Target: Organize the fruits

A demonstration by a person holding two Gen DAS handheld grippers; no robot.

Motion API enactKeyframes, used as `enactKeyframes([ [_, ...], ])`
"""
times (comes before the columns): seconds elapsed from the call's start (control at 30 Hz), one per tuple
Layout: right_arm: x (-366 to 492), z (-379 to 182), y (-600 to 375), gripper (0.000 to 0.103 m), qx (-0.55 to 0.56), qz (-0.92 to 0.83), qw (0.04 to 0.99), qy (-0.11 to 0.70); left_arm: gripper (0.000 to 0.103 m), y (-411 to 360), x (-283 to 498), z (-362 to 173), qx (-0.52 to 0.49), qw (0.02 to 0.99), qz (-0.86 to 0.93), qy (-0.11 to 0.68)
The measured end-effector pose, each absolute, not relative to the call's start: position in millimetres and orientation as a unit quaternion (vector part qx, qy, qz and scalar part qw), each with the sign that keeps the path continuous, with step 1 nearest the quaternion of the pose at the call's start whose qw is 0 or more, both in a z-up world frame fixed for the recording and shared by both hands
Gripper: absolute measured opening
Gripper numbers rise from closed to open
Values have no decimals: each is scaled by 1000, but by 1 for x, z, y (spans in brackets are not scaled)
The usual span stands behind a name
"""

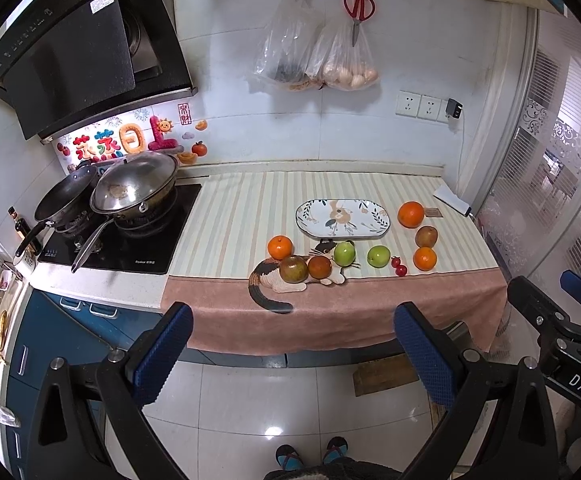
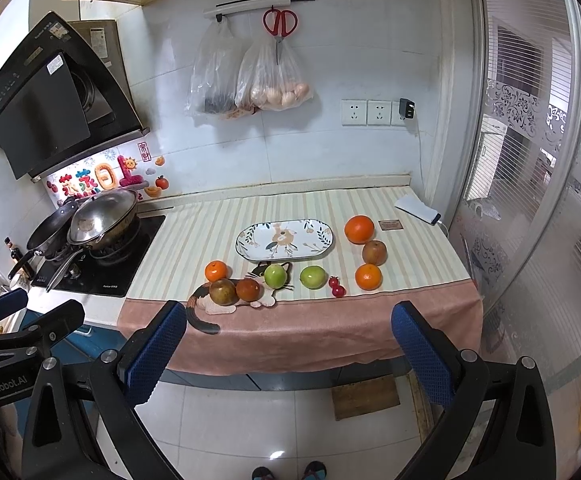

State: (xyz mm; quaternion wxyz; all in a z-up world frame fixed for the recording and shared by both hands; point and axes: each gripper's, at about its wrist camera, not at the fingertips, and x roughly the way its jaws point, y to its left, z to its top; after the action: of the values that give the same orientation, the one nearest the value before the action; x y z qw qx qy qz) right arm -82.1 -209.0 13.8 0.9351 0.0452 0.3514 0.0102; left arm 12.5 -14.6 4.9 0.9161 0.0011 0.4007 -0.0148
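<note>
Left wrist view showed a kitchen counter (image 1: 226,216) draped with a striped cloth, seen from a standing position back from its front edge. The left gripper (image 1: 290,356) was released, its blue-padded fingers (image 1: 162,360) spread wide with nothing between them. The right gripper (image 2: 288,354) was likewise spread and empty, held beside the left one over the floor.

An oval patterned plate (image 1: 342,218) lay bare near the middle of the counter, toward the back edge. The fruits were scattered in front of it and to its right. Near the front edge sat a small orange (image 1: 279,247), a brownish-green fruit (image 1: 293,269) and a reddish-orange fruit (image 1: 319,267), the last two touching. Two green apples (image 1: 344,253) sat just right of them, then a pair of small red cherry-like fruits (image 1: 398,266). Toward the right edge lay a large orange (image 1: 410,214), a brownish apple (image 1: 426,236) and another small orange (image 1: 425,258).

All fruit lay well ahead of both grippers, none within reach of the pads. No sorting appeared to have begun. The likely first step was to approach one fruit; it would go best by choosing an isolated one, such as the right-hand green apple, lowering the pads on either side, and closing gently so the round fruit did not roll.
</note>
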Motion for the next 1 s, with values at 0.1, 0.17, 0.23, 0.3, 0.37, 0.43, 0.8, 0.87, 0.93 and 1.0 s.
enactKeyframes([
  [0.1,-82,14,-209,103,45,11,935,352,103,-15,13,5,1,916,-15,401],
  [0.17,-82,14,-209,103,45,11,935,353,103,-15,12,4,2,916,-15,401],
  [0.23,-83,15,-209,103,46,12,935,352,103,-16,12,7,2,916,-15,401],
  [0.3,-84,15,-208,103,46,12,935,352,103,-16,12,6,2,916,-15,401],
  [0.37,-84,17,-206,103,48,13,935,352,103,-16,11,6,2,916,-15,400],
  [0.43,-85,17,-206,103,49,14,935,352,103,-16,11,5,2,916,-15,401],
  [0.8,-70,4,-205,103,88,5,929,361,103,5,31,-2,-9,914,-9,406],
  [0.87,-62,-3,-210,103,101,-3,926,364,103,12,44,-9,-4,914,-3,405],
  [0.93,-50,-11,-217,103,119,-9,919,375,103,17,56,-15,-4,913,-2,409],
  [1.0,-38,-21,-225,103,134,-17,914,382,103,21,73,-25,0,909,2,416],
])
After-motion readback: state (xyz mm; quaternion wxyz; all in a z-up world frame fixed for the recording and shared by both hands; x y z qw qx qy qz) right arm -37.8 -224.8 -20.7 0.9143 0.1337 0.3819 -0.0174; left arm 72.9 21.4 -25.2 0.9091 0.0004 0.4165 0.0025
